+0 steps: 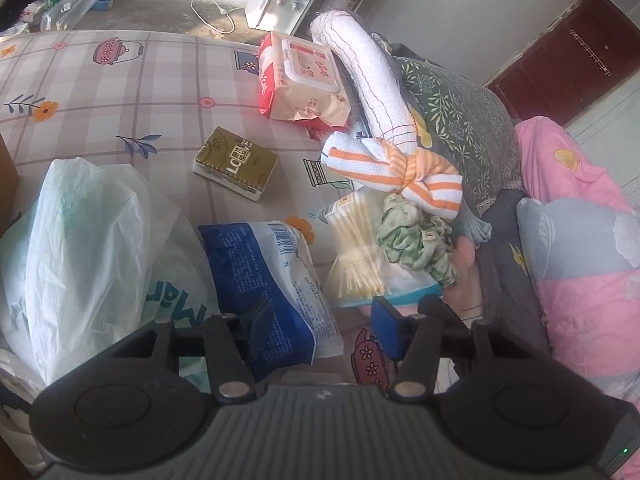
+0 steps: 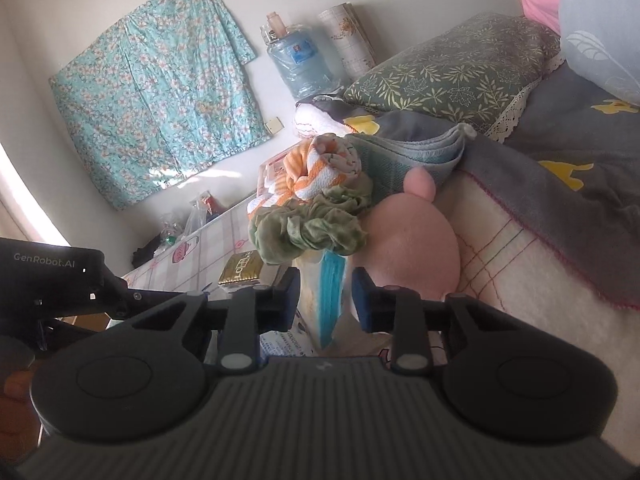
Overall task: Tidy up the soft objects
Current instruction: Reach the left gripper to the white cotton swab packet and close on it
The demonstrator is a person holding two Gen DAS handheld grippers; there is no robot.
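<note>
Soft items lay clustered on the bed; both grippers stood spread and held nothing.

The green scrunchie point(image 1: 416, 242) lay at 1 o'clock from the left gripper point(image 1: 322, 328), resting partly on the cotton swab bag point(image 1: 356, 252). The orange-striped towel point(image 1: 394, 170), knotted at its middle, lay just beyond the scrunchie at 12 o'clock, with the white rolled towel point(image 1: 366, 72) above it. The pink plush toy point(image 2: 412, 248) touched the scrunchie at its 3 o'clock side in the right wrist view. The blue tissue pack point(image 1: 272, 288) lay against the left gripper's left finger. The wet wipes pack point(image 1: 302, 80) and the gold box point(image 1: 236, 168) lay well apart at 11 o'clock. The right gripper point(image 2: 325, 300) was spread open, with the swab bag's blue edge seen between its fingers. The leaf-print pillow point(image 2: 452, 68) lay at 1 o'clock.
</note>
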